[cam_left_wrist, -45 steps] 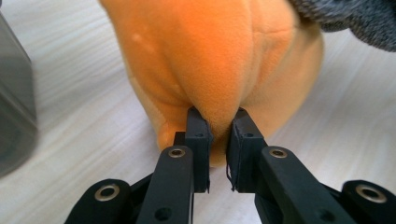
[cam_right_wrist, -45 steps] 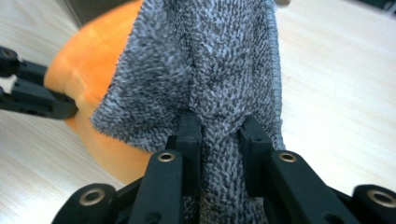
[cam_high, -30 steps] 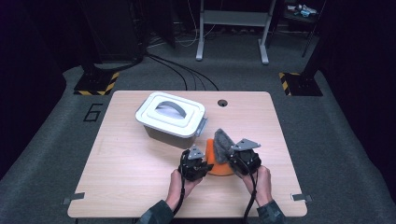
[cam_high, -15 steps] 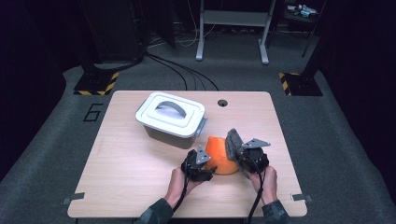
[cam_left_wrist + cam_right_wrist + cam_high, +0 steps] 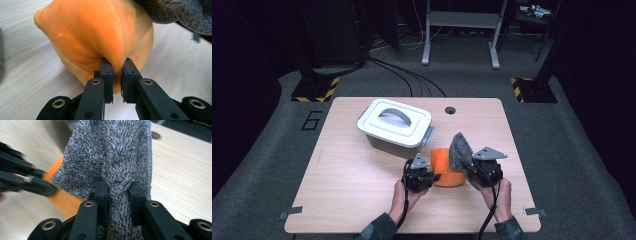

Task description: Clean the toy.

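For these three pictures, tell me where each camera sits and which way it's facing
High view: above the person's side, looking forward and down on the table; both hands hold the left gripper and right gripper.
Left gripper view: rides the left gripper, looking along its jaws, shut on the orange cloth.
Right gripper view: rides the right gripper, looking along its jaws, shut on the grey cloth.
Shared: all three views show both cloths.

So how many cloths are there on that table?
2: an orange cloth pinched by the left gripper, and a grey cloth lifted by the right gripper. More may be inside the closed box.
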A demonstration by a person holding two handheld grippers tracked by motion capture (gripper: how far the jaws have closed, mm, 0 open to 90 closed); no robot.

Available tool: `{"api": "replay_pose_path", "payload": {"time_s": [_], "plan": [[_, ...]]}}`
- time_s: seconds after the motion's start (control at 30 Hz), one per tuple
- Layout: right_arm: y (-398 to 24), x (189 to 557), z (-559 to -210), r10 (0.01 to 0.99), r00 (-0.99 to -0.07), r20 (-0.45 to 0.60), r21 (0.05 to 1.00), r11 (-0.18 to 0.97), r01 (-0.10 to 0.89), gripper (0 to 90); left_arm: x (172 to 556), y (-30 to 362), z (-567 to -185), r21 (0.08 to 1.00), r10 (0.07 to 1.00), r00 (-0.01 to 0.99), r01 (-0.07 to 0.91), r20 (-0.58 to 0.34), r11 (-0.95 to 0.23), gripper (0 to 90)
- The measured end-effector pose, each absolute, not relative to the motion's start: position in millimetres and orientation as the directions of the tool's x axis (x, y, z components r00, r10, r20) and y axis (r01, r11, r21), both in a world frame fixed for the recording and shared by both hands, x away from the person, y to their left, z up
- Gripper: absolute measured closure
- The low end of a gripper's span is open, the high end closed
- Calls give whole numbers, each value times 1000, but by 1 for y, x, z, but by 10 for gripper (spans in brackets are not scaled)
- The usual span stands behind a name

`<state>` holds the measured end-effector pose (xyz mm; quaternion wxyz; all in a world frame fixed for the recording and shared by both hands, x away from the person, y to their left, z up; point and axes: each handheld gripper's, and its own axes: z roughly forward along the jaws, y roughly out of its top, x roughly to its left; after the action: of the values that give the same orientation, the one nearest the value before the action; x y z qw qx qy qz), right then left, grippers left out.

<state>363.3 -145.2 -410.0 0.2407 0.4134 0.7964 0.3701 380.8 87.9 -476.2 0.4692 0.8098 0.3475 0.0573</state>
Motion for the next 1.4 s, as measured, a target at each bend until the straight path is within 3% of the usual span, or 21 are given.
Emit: {"api": "replay_pose_path", "payload": {"time_s": [0.17, 0.33, 0.37, 0.5, 0.53, 0.57, 0.67, 0.73, 0.9, 1.03, 1.2, 1.3, 1.4], "plan": [[-121, 369, -420, 810, -574, -124, 720, 471, 509, 736, 379, 93, -479, 782, 608, 747, 537, -268, -316, 810], [-131, 380, -438, 828, -560, -28, 733, 397, 552, 739, 383, 91, -483, 783, 616, 756, 514, -221, -350, 794], [-133, 380, -439, 820, -572, -36, 734, 410, 541, 738, 382, 89, -482, 781, 622, 759, 503, -194, -369, 761], [-134, 381, -444, 825, -565, -30, 736, 400, 545, 739, 377, 81, -475, 791, 658, 750, 443, -69, -422, 484], [-134, 381, -444, 827, -562, -22, 742, 391, 545, 739, 377, 79, -476, 790, 650, 759, 419, -34, -448, 488], [-134, 381, -445, 828, -560, -24, 742, 390, 545, 739, 379, 78, -477, 790, 643, 766, 411, -29, -455, 553], [-134, 381, -444, 829, -559, -36, 742, 397, 540, 738, 385, 79, -481, 794, 639, 767, 425, -60, -436, 708], [-138, 382, -443, 835, -550, -24, 746, 381, 546, 738, 388, 82, -483, 797, 644, 760, 441, -86, -414, 754], [-162, 385, -456, 881, -471, -31, 718, 347, 603, 736, 392, 89, -488, 798, 648, 745, 483, -158, -361, 770], [-166, 381, -457, 894, -445, -55, 716, 346, 606, 735, 390, 86, -486, 797, 656, 743, 472, -130, -377, 777], [-126, 353, -434, 831, -543, -120, 762, 428, 486, 733, 389, 87, -487, 799, 660, 736, 484, -150, -357, 784], [-101, 351, -443, 793, -580, -188, 721, 512, 467, 734, 390, 89, -491, 799, 667, 731, 484, -145, -356, 788], [-109, 359, -449, 806, -574, -146, 731, 479, 486, 737, 391, 92, -493, 802, 659, 732, 493, -174, -336, 791]]}}
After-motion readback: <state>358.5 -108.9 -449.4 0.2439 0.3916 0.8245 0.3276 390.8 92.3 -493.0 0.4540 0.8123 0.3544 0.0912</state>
